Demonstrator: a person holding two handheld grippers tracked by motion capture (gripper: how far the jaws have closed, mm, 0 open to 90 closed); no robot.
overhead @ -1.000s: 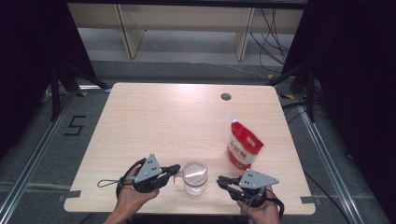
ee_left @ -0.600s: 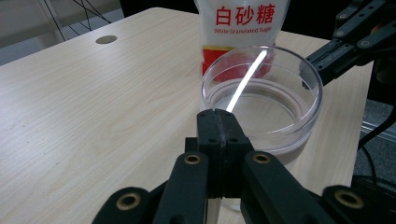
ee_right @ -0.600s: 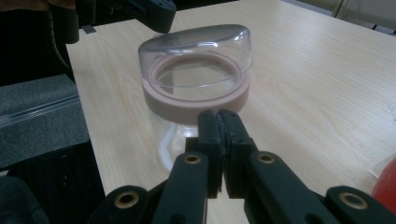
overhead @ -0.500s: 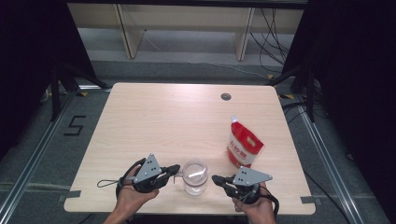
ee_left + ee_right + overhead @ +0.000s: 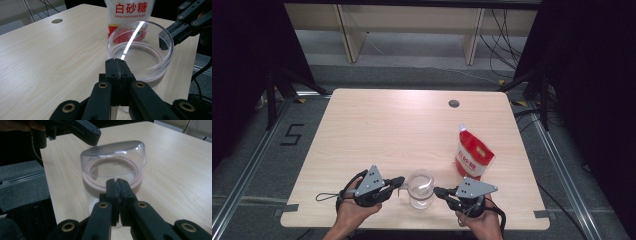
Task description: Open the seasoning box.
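We hold our left tool (image 5: 399, 180) and right tool (image 5: 438, 190) level at the near edge of the table (image 5: 377, 130), one on either side of the clear cup (image 5: 420, 188), both tips just beside its rim. Each tool's jaws are pressed together with nothing between them. The cup stands upright between the tools. A red and white sugar pouch (image 5: 473, 156) stands behind it to the right, well apart from both tools.
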